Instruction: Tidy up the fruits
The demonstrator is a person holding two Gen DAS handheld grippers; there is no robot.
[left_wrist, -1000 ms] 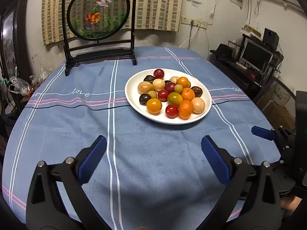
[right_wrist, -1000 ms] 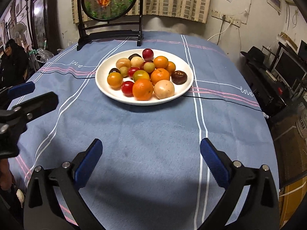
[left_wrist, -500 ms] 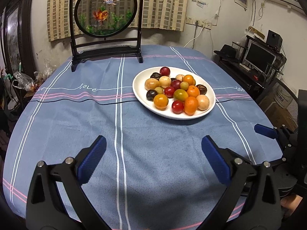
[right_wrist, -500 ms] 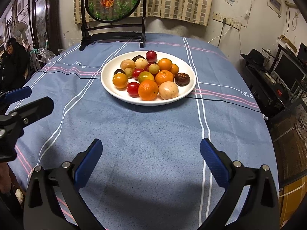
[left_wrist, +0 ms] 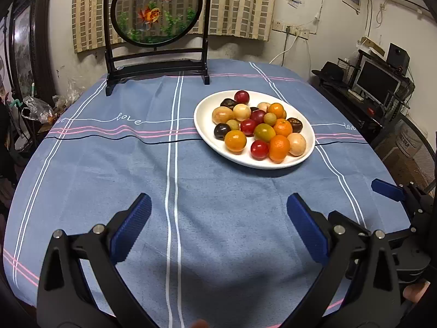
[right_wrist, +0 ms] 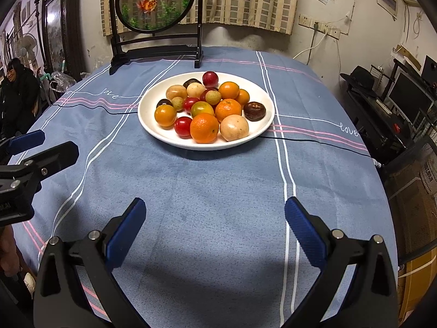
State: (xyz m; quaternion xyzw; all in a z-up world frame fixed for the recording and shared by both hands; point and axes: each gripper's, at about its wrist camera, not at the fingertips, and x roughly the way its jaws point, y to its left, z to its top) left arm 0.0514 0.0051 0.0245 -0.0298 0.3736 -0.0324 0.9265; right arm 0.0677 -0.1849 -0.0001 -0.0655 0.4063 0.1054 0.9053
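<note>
Left wrist view showed a round table under a blue tablecloth (left_wrist: 218, 191) with white and pink stripes and the word "love" stitched along one line; at the table's far edge stood a round goldfish screen (left_wrist: 158, 11) in a black stand; nearer, right of the centre stripes, sat a white plate (left_wrist: 207, 109) heaped with fruits (left_wrist: 259, 131); the fruits all lay on the plate, none on the cloth.

Right wrist view gave the same plate (right_wrist: 147, 114) almost straight ahead, well apart from both tools; its front row, left to right, was a yellow-orange fruit (right_wrist: 165, 115), a red tomato-like fruit (right_wrist: 183, 126), an orange (right_wrist: 204, 127) and a pale tan fruit (right_wrist: 234, 127); behind them lay more oranges, a green-yellow fruit (right_wrist: 202, 108), a dark brown fruit (right_wrist: 254, 111) on the right side, and a red plum (right_wrist: 210, 79) at the far rim.

The left gripper (left_wrist: 218, 216) hung over bare cloth with its blue-padded jaws spread wide and nothing between them; the right gripper (right_wrist: 214, 216) was likewise spread and empty; each tool showed at the edge of the other's view, side by side at the near edge of the table.

Off the table, a person in dark clothes (right_wrist: 19, 93) sat at the left; a monitor (left_wrist: 378, 82) stood on a desk at the right.
</note>
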